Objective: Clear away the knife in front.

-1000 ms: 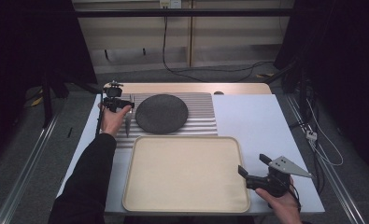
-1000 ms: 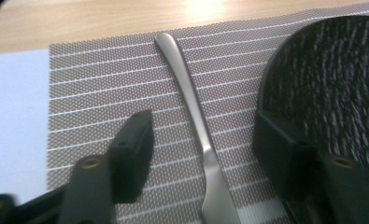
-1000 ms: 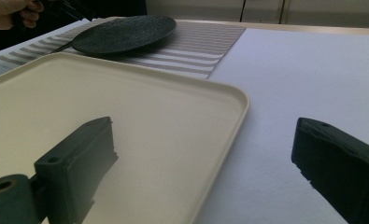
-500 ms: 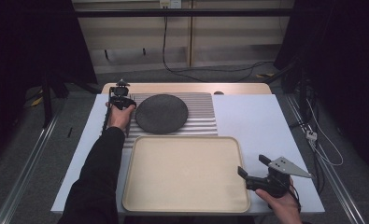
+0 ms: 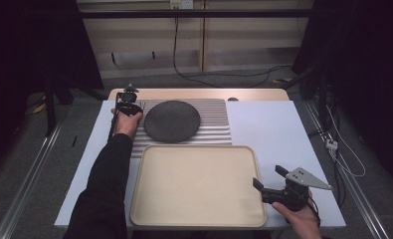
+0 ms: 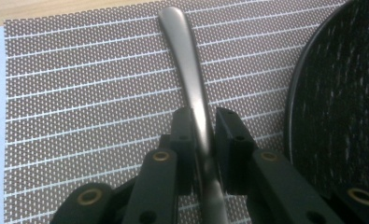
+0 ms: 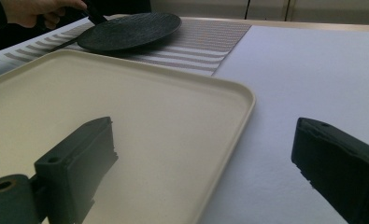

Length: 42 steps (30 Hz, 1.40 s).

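Note:
My left gripper (image 5: 129, 100) (image 6: 204, 127) is at the far left of the striped placemat (image 5: 215, 125) (image 6: 79, 93). It is shut on the handle of a metal utensil (image 6: 188, 63), which lies along the mat and points away from the camera. A dark round plate (image 5: 172, 120) (image 6: 341, 107) (image 7: 131, 29) sits just right of it on the mat. My right gripper (image 5: 269, 177) (image 7: 205, 154) is open at the near right, beside the right rim of the beige tray (image 5: 196, 149) (image 7: 240, 95), with nothing between its fingers.
A white board (image 5: 273, 124) covers the table to the right of the mat and tray. The table's wooden far edge (image 5: 199, 93) shows beyond the mat. Cables lie on the floor behind and to the right.
My left gripper and hand have moved a little farther away along the mat's left side, toward the table's far edge. The right gripper has stayed put.

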Each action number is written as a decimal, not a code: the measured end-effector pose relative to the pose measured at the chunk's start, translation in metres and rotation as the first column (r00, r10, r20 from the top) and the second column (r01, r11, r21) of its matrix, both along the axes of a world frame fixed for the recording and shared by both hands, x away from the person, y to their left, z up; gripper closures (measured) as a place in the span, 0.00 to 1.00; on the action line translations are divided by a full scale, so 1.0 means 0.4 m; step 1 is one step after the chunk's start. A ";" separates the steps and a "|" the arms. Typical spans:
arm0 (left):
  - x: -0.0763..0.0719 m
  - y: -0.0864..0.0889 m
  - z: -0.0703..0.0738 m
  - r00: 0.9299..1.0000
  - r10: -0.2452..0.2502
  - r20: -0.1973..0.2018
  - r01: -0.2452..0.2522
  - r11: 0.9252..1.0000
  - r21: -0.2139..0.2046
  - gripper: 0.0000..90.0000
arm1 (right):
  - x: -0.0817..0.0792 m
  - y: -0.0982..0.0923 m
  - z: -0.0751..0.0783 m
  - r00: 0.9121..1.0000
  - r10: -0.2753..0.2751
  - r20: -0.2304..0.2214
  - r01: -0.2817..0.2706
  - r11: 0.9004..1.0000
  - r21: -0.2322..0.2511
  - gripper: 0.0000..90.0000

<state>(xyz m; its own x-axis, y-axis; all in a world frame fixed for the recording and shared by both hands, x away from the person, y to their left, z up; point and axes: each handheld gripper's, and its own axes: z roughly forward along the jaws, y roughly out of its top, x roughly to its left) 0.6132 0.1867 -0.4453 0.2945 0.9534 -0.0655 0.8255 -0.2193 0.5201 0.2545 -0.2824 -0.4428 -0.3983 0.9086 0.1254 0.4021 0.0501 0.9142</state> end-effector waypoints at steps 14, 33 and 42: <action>-0.006 0.000 0.010 0.998 -0.038 -0.045 0.039 0.999 0.023 0.89 | 0.002 0.004 -0.001 1.000 0.011 -0.006 -0.011 1.000 -0.004 0.07; -0.028 0.000 0.035 0.996 -0.080 -0.044 0.080 0.997 0.017 0.89 | 0.003 0.006 -0.001 1.000 0.012 -0.008 -0.012 1.000 -0.011 0.07; -0.049 0.015 0.051 0.995 -0.095 -0.034 0.096 0.995 0.000 0.89 | 0.002 0.006 -0.001 1.000 0.012 -0.006 -0.012 1.000 -0.013 0.07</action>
<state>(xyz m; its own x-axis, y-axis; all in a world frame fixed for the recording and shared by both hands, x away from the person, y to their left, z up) 0.5937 0.1926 -0.4249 0.3819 0.9211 -0.0755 0.8177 -0.2986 0.4921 0.2555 -0.2800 -0.4432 -0.4089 0.9052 0.1160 0.4070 0.0671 0.9110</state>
